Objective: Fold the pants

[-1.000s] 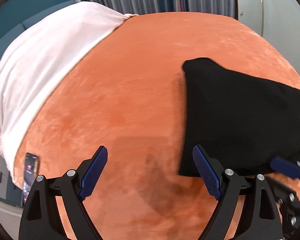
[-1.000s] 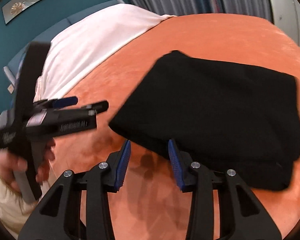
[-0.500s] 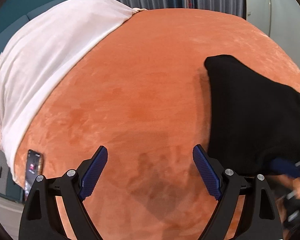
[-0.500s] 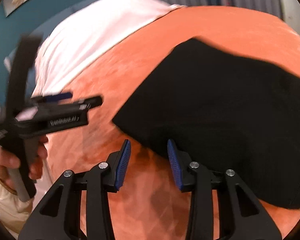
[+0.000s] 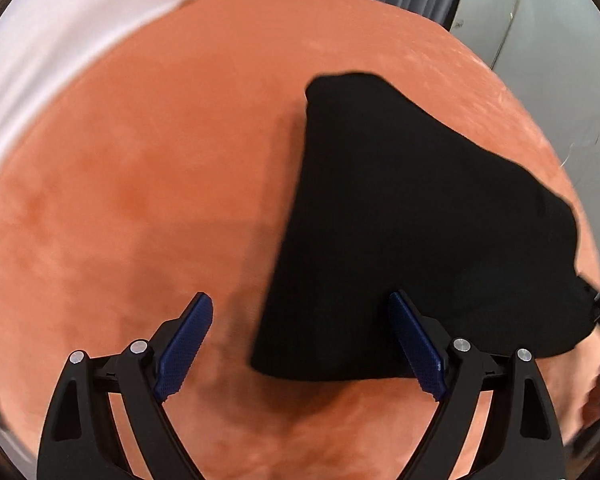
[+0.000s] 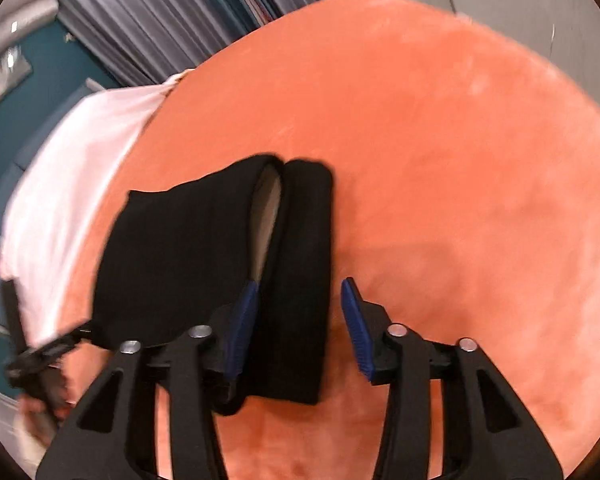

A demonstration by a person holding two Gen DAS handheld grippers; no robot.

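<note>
The black pants (image 5: pixel 420 220) lie folded in a thick stack on the orange blanket (image 5: pixel 140 200). My left gripper (image 5: pixel 300 298) stands open over the stack's near corner, with fabric between its wide-spread fingers but not pinched. In the right wrist view the pants (image 6: pixel 180 260) show an open fold with pale lining. My right gripper (image 6: pixel 299 284) is opening; the stack's right-hand roll lies between its jaws, the left pad (image 6: pixel 242 320) sits at the fold and the right pad (image 6: pixel 356 328) stands clear of the cloth. The left gripper (image 6: pixel 48 352) shows blurred at the lower left, held by a hand.
A white sheet (image 6: pixel 72 184) covers the bed's far left part. Grey curtains (image 6: pixel 160 28) and a teal wall (image 6: pixel 28 92) stand behind. Bare orange blanket (image 6: pixel 480 200) stretches to the right of the pants.
My right gripper has swung across to the other end of the pants, rolled, and spread its jaws. My left gripper has dipped toward the stack's near corner.
</note>
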